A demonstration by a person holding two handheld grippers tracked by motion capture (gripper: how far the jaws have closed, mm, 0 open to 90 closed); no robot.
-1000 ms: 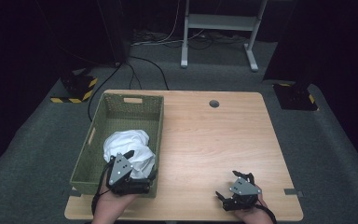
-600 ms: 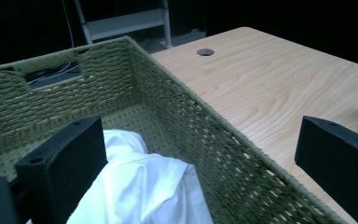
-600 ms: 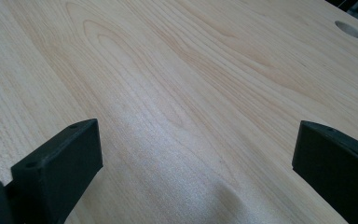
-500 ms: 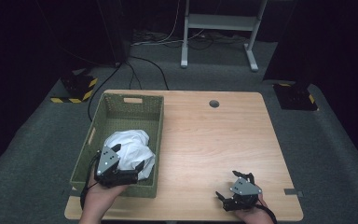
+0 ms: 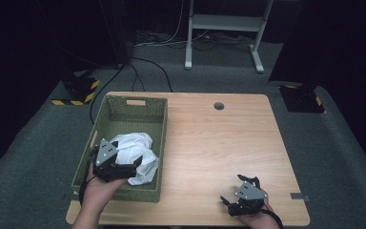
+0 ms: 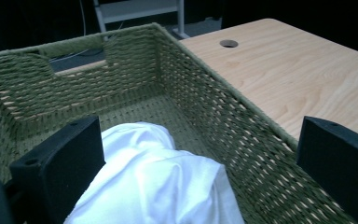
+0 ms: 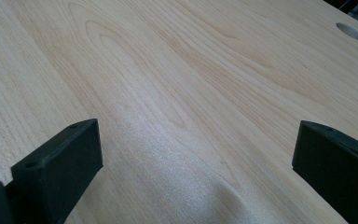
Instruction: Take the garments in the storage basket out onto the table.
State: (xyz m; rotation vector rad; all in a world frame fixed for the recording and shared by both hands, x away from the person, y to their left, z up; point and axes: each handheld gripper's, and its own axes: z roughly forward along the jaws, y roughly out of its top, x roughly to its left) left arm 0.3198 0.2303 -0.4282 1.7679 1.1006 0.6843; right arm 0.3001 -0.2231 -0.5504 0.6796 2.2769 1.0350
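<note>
The left gripper (image 5: 132,167) has swung left, toward nine o'clock, jaws spread wide over the white cloth (image 5: 136,155) bunched in the green basket (image 5: 136,102): a grab looks imminent. The right gripper (image 5: 238,202) rests open at five o'clock.

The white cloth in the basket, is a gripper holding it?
No. The left gripper has its jaws wide open around the white cloth in the green basket. The right gripper is open over bare table.
</note>
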